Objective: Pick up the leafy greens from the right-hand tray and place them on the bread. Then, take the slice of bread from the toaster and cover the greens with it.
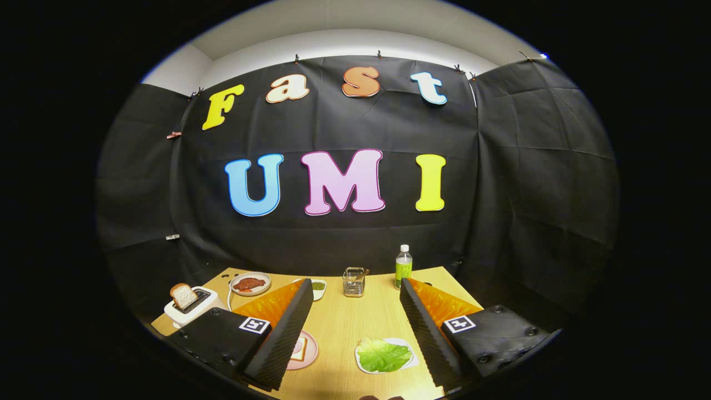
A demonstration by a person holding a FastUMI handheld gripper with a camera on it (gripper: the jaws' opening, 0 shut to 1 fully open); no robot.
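No readable text stands on anything on the desk (355,328). The bottle (404,267) at the far side carries a label too small to read. Each side of the gripper (355,311) bears a square black-and-white marker, without legible characters.

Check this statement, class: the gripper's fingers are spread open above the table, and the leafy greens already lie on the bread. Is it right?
Not quite. In the gripper view the gripper is open, but the leafy greens lie on their own tray, apart from the bread on the pink plate.
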